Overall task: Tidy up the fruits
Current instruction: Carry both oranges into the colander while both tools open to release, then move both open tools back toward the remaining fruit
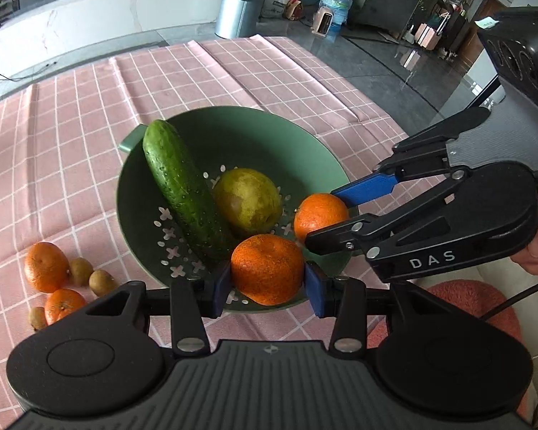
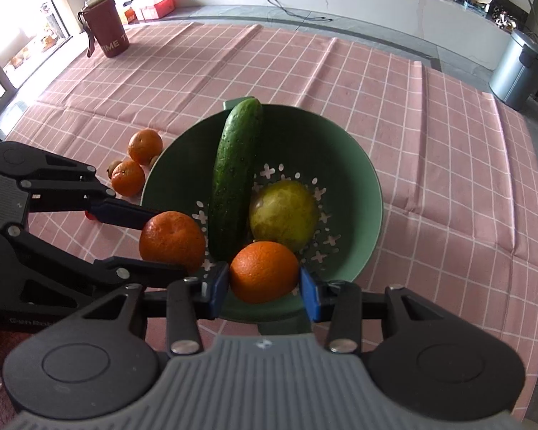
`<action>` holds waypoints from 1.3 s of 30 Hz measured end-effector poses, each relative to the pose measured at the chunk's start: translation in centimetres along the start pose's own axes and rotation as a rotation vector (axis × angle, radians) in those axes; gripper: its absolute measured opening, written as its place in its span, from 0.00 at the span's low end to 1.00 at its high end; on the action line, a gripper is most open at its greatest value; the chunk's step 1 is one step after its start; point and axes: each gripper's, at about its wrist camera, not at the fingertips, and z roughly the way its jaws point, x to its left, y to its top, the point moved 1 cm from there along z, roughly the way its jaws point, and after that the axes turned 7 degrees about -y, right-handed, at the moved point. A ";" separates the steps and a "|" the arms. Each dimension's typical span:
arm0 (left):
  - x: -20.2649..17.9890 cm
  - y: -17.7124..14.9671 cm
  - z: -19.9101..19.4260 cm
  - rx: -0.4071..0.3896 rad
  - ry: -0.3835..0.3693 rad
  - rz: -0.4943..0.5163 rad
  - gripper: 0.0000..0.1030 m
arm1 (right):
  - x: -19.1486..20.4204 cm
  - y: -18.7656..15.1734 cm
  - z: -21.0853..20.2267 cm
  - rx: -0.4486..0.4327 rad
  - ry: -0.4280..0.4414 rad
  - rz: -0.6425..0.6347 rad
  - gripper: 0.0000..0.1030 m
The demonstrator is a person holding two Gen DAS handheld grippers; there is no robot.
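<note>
- Two mandarins are hanging over the near rim of the green colander (image 1: 233, 136): the left gripper (image 1: 268, 283) is clamping one mandarin (image 1: 267, 274), the right gripper (image 2: 264, 283) the other mandarin (image 2: 263, 271).
- Both skins are looking glossy, pebbled and slightly flattened.
- To finish well, each should be lowered beside the pear (image 1: 247, 200) and cucumber (image 1: 183, 186) before the fingers part.
- More mandarins are waiting on the pink checked surface (image 1: 287, 71).

Cucumber (image 2: 235, 175) leaning on green colander (image 2: 355, 165) rim beside pear (image 2: 285, 215); two clamped tangerines (image 1: 267, 274) (image 1: 317, 216) above; more tangerines (image 1: 45, 267), kiwis (image 1: 102, 282) on desk.
</note>
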 end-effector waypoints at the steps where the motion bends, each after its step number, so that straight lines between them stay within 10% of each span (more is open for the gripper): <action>1: 0.1 0.1 0.3 0.011 -0.012 -0.002 0.48 | -0.1 0.2 0.5 0.018 0.008 -0.007 0.38; 18: 0.6 0.6 3.5 0.112 0.001 0.024 0.49 | -0.5 2.4 5.8 0.208 0.036 -0.125 0.39; 39: 0.2 0.3 -3.3 -0.038 0.014 0.032 0.62 | -0.2 2.3 -0.2 0.052 -0.024 -0.004 0.49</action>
